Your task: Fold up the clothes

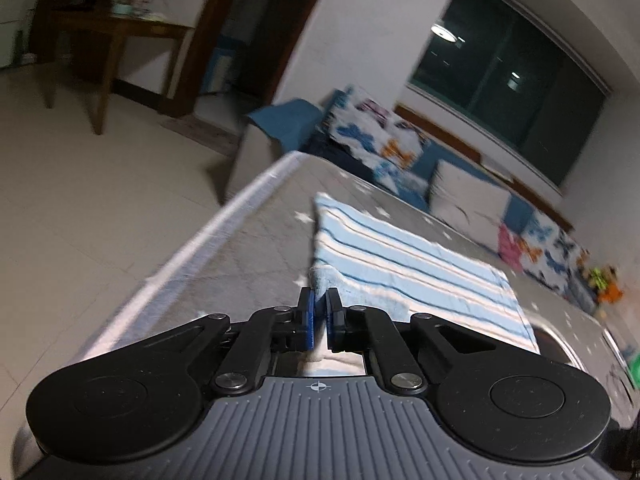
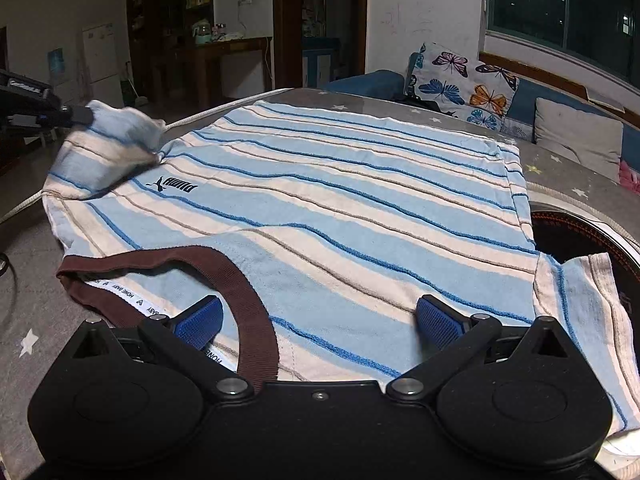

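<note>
Pinching a sleeve of the striped T-shirt [image 2: 320, 200] in closed left tongs [image 1: 319, 312], right tongs [image 2: 318, 320] spread wide, empty, above collar, shirt flat on tabletop [image 2: 24, 320].

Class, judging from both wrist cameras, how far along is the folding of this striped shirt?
Done: striped shirt is spread flat on the table. In hand: left gripper is pinching one sleeve, lifting it. Left: right gripper is open near the collar; other sleeve is unfolded.
</note>
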